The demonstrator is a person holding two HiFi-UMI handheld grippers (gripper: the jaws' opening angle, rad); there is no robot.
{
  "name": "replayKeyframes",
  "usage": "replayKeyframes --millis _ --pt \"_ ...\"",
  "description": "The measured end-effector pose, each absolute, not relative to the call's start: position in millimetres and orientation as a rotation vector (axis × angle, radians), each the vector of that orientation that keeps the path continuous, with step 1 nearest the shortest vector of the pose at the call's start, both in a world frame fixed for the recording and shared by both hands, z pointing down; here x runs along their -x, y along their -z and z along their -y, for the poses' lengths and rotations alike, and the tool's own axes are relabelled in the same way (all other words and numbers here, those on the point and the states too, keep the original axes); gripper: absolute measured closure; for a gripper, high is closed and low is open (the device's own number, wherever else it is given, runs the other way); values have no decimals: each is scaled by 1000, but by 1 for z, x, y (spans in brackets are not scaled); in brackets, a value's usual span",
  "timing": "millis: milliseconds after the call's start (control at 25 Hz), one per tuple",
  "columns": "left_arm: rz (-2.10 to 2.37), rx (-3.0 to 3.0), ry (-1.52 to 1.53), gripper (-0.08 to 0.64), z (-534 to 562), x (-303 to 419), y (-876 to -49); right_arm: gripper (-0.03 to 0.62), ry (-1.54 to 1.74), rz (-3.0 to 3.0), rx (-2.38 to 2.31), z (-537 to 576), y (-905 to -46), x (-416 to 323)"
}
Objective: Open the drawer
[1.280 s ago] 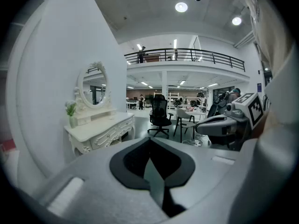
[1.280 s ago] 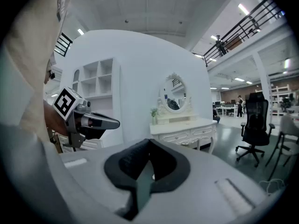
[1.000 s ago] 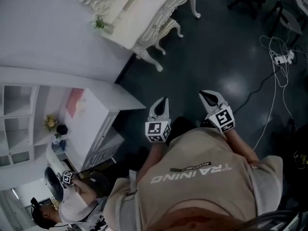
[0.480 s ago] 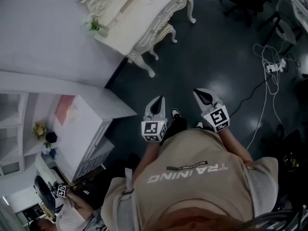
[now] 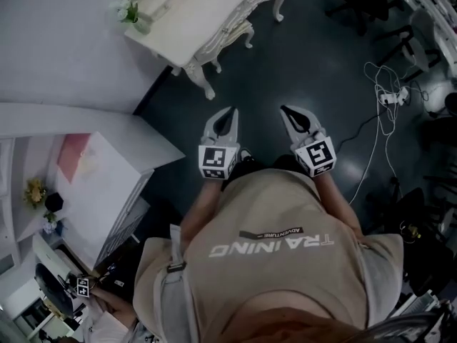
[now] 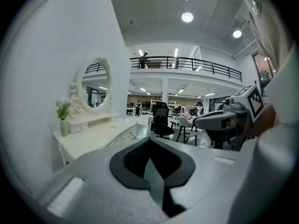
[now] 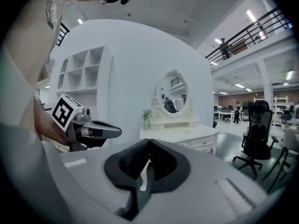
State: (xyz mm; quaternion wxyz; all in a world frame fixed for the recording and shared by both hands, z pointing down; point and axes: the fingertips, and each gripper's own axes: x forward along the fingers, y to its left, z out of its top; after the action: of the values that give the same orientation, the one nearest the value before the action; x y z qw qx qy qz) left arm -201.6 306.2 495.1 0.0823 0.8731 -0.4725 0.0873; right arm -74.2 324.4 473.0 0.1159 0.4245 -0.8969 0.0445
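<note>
You carry both tools level in front of your chest, side by side and well apart from any furniture, which reads as an approach rather than a reach. The left gripper [image 5: 230, 111] is clenched with nothing between its jaws, and the right gripper [image 5: 285, 108] is closed and empty too, a sensible way to hold them while nothing is within range. Both point toward the cream dressing table [image 5: 203, 9] ahead of you. The drawer you want is most likely there, among the carved drawer fronts [image 6: 125, 133] under its top, which look shut from here. They are too small to count, and I cannot tell which one is meant. You would have to close that gap and part one pair of jaws before any pull could be taken. By count there are two grippers, each with one marker cube, and one dressing table. It bears one oval mirror [image 6: 96, 85] at the wall side, and one vase of green sprigs [image 6: 64, 125] stands at the corner nearest the wall, clear of the front edge. One white cabinet [image 5: 93, 184] stands at your left against the same wall—beside you, not in your line. One black office chair [image 6: 161, 120] stands beyond the table, and one white cable [image 5: 385, 95] lies loose on the dark floor to your right.
</note>
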Motion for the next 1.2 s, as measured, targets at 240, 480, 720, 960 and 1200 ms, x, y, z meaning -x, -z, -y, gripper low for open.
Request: replayKeyframes --millis 240,480,720,960,1200 --pt "1404 -2580 -278 552 -263 221 -505 589 -178 2605 -1215 -293 -485 92" --pt "1425 -2524 -340 552 -229 220 -518 589 -248 2629 -1183 -252 -502 86" --pt "1452 -2506 -397 552 -181 199 -508 589 -127 2688 -1070 -189 -495 81" --pt "1495 -2450 -452 552 -123 170 -510 589 -204 2764 -1029 -130 -500 49" --pt "1508 -2377 -415 552 -72 153 -524 589 -255 2750 -975 -80 -523 33"
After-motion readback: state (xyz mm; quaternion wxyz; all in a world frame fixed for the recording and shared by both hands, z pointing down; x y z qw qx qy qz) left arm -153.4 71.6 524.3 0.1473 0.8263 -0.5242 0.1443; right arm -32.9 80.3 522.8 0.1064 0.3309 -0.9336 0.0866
